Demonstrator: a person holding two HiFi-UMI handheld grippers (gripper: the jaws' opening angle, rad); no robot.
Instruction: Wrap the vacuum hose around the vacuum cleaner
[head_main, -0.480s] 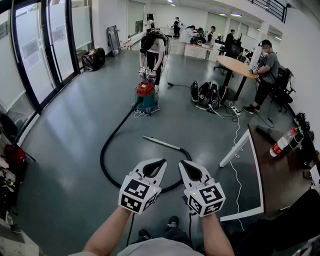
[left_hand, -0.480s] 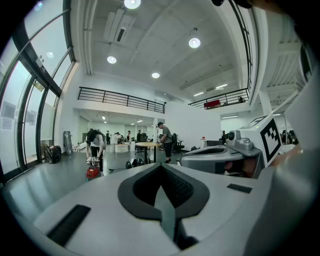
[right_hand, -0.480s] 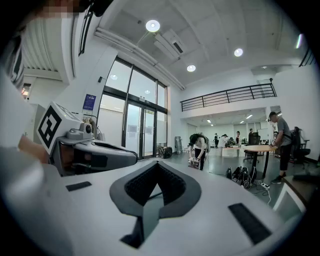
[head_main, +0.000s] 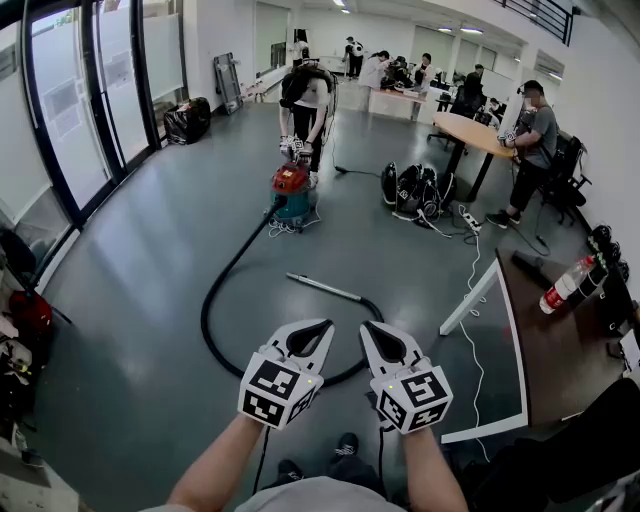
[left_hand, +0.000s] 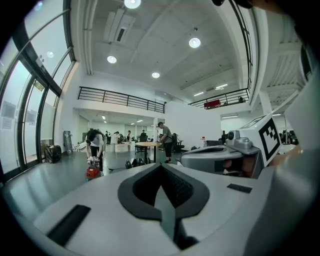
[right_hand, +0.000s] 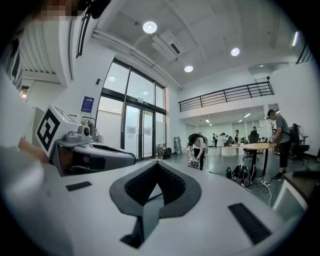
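A red and teal vacuum cleaner (head_main: 291, 192) stands far off on the grey floor, small in the left gripper view as a red vacuum cleaner (left_hand: 92, 172). Its black hose (head_main: 214, 296) curves from it toward me and loops round to a silver wand (head_main: 323, 287) lying on the floor. Another person (head_main: 308, 100) bends over the vacuum cleaner with grippers. My left gripper (head_main: 318, 328) and right gripper (head_main: 369, 330) are held side by side in front of me, both shut and empty, well short of the hose.
Black bags (head_main: 412, 187) and a power strip with cables (head_main: 467, 218) lie right of the vacuum cleaner. A dark desk with a white frame (head_main: 510, 330) is at my right, a bottle (head_main: 564, 285) on it. A round table (head_main: 474, 132) and people stand beyond. Glass doors (head_main: 75, 110) line the left.
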